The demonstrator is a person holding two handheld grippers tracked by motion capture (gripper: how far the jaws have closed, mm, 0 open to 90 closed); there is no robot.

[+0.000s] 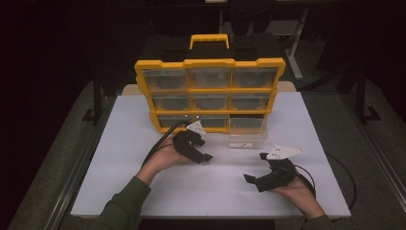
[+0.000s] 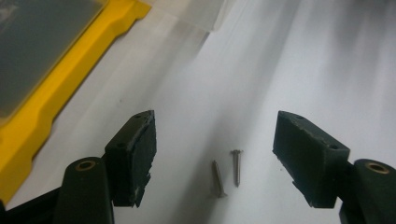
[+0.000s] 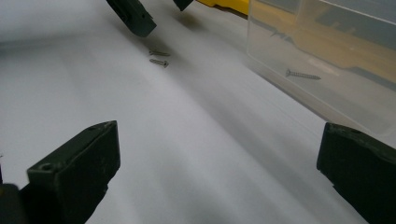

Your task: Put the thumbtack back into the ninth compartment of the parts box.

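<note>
Two small metal screws [image 2: 228, 171] lie side by side on the white table, between the wide-apart jaws of my left gripper [image 2: 215, 156], which is open just above them. In the high view the left gripper [image 1: 205, 158] sits in front of the yellow drawer organizer [image 1: 209, 91]. The screws [image 3: 159, 57] also lie far off in the right gripper view, under the left gripper's fingers [image 3: 135, 18]. A clear plastic drawer [image 1: 247, 139] stands pulled out on the table with one screw [image 3: 302, 74] inside. My right gripper [image 1: 253, 167] is open and empty at the front right.
The organizer stands upright at the back of the white board [image 1: 143, 191], with several clear-fronted drawers and a yellow handle [image 1: 209, 40]. Its bottom-right slot [image 1: 247, 122] looks open. Cables trail from both grippers. Dark floor surrounds the table.
</note>
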